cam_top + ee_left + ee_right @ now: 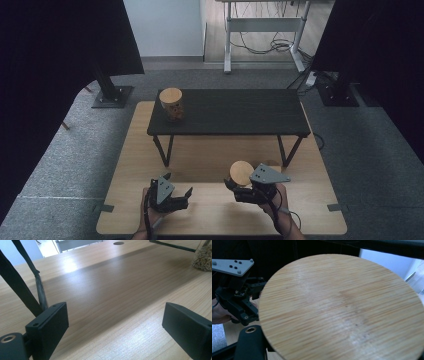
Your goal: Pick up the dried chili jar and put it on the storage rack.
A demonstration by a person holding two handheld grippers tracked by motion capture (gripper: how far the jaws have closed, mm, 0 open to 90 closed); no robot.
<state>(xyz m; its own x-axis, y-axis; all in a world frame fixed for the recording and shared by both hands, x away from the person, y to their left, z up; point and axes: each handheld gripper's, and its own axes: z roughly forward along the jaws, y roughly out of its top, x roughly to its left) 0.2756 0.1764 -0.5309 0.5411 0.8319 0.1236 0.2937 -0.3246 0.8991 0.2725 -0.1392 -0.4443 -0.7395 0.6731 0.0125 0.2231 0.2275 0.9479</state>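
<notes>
Wooden lid [241,173]: held in the right claw [235,186], whose jaws were clamped on it near the front edge of the desk [210,160]. In the high view the lid stood tilted up just left of the claw's grey plate [269,174]. In the right gripper view the lid [342,307] sat directly ahead of the jaws and hid most of what lay beyond.

Appearance: round, flat disc of pale wood with fine straight grain running across its face; edge thin and smooth.

Left claw [181,196]: apart from the lid, to its left over the front of the desk, jaws standing wide with nothing between them. In the left gripper view its two black pads [50,325] framed bare wood. In the right gripper view the left claw [237,302] appeared farther off, beside the lid.

Containers: a clear jar [203,257] of pale brown grain or pellets stood on the desk, seen at the upper right of the left gripper view. A second jar [171,104] with a wooden lid of its own stood on the left end of a dark low bench [235,112] set across the desk; its contents were too small to tell.
</notes>
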